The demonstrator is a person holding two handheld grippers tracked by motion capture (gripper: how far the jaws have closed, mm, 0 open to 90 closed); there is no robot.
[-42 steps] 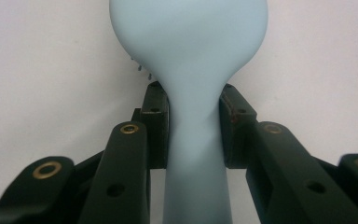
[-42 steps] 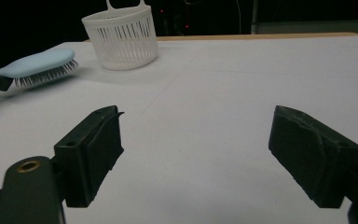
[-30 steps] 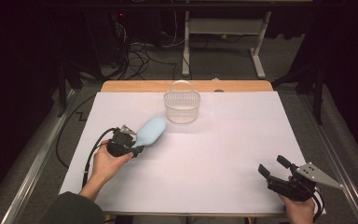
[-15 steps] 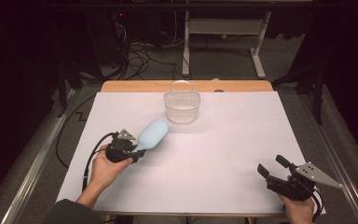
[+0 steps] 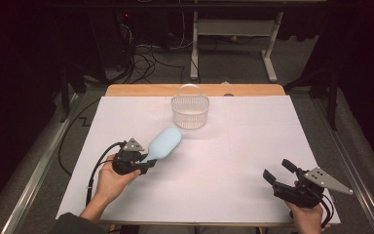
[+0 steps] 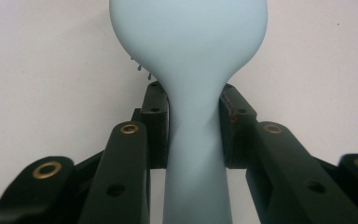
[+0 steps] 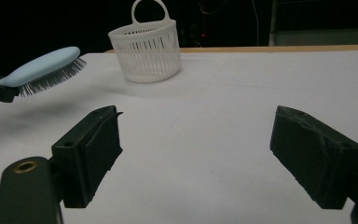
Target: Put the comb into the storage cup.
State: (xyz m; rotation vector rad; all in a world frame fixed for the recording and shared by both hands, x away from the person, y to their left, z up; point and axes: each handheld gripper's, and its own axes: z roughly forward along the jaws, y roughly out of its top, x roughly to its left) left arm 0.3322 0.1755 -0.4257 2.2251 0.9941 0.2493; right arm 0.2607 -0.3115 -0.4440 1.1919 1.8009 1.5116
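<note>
Left gripper (image 5: 143,165) clamps the pale blue hairbrush (image 5: 164,143) by its handle; right gripper (image 5: 278,171) rests wide open, holding nothing.

The brush hangs above the white table (image 5: 253,146), bristles down, head aimed at the white basket (image 5: 190,111) nearby. To do this well, probably lift the head clear of the basket's rim and loop handle, then tip it in before letting go.
</note>
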